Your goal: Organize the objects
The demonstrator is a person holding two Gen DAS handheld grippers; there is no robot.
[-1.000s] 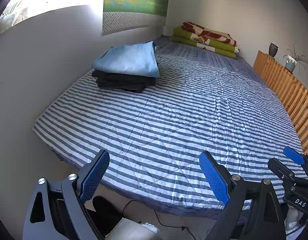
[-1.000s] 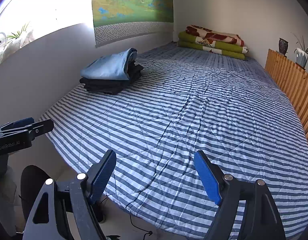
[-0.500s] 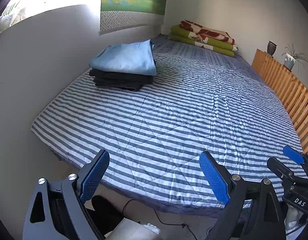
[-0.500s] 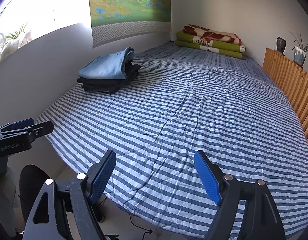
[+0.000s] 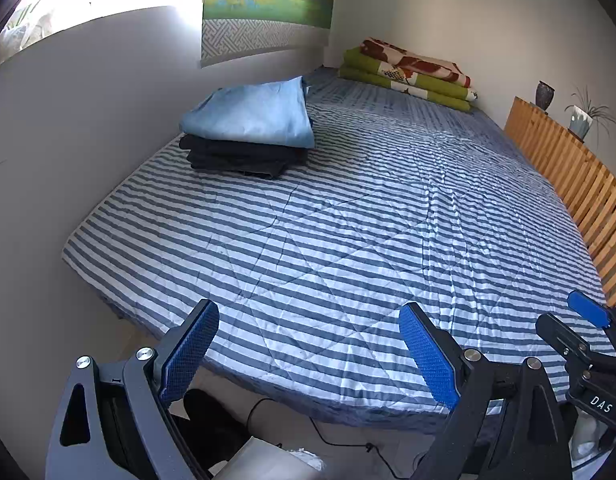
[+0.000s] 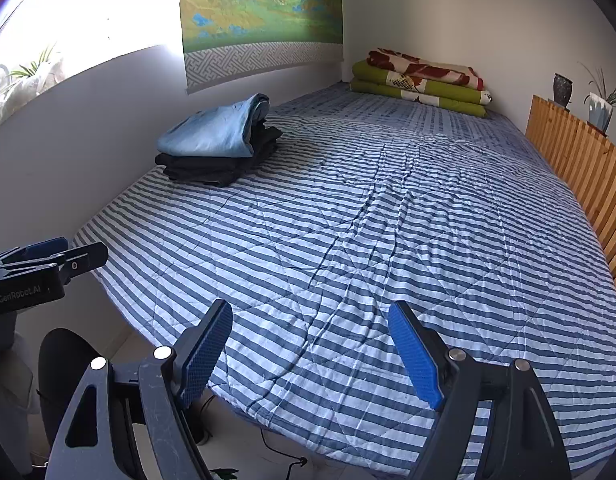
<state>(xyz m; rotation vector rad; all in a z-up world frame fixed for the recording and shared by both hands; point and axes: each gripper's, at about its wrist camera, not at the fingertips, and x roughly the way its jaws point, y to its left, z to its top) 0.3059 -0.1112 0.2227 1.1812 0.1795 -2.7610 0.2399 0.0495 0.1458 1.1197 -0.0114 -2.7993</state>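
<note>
On the striped bed (image 5: 348, 240) — folded clothes (image 5: 247, 132), perhaps trousers beneath

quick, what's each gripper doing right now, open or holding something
Left gripper: open, holding nothing, above the bed's near edge.
Right gripper: open, holding nothing.

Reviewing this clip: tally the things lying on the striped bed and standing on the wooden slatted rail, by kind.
Folded light blue garment, top of the stack: 1
Folded black garments beneath it, layers not separable: 1 pile
Folded green and red patterned quilt at the far end: 1
Dark vase on the rail: 1
Potted plant beside it: 1
Total: 5
</note>
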